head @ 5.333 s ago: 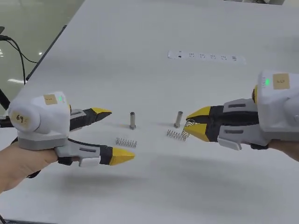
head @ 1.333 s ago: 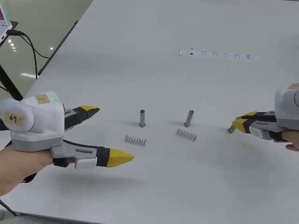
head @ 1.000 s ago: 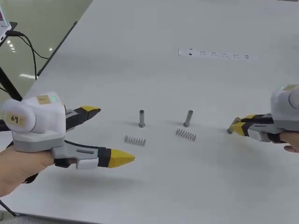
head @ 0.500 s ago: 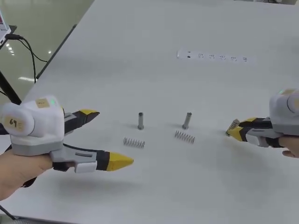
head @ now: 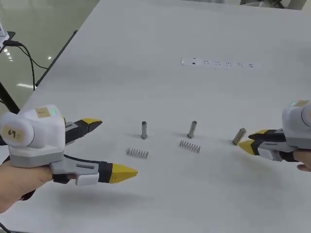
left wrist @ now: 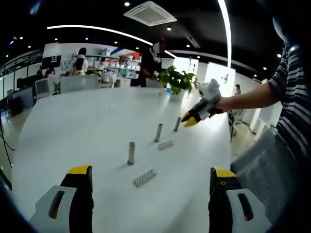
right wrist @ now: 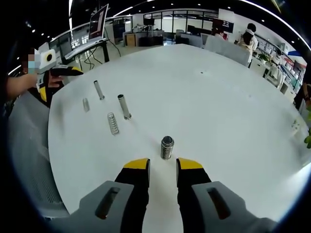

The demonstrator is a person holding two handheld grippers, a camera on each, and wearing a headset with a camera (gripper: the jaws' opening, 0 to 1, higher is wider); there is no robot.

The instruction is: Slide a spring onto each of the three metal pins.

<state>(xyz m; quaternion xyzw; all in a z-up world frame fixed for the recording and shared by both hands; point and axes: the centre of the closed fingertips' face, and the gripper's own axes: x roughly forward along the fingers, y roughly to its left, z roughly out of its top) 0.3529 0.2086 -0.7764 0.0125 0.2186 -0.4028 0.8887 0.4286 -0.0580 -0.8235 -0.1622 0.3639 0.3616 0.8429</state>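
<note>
Lying flat on the counter point(head: 194, 199) just before the middle pin point(head: 193, 129), a loose spring point(head: 189, 146) sits leftward of the right gripper point(head: 248, 141), jaws narrowly parted, empty; the left gripper point(head: 116, 146) gapes wide, empty.

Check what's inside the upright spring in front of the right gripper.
At the top of the spring the dark rounded head of a pin shows. The coils cover its shaft below.
</note>
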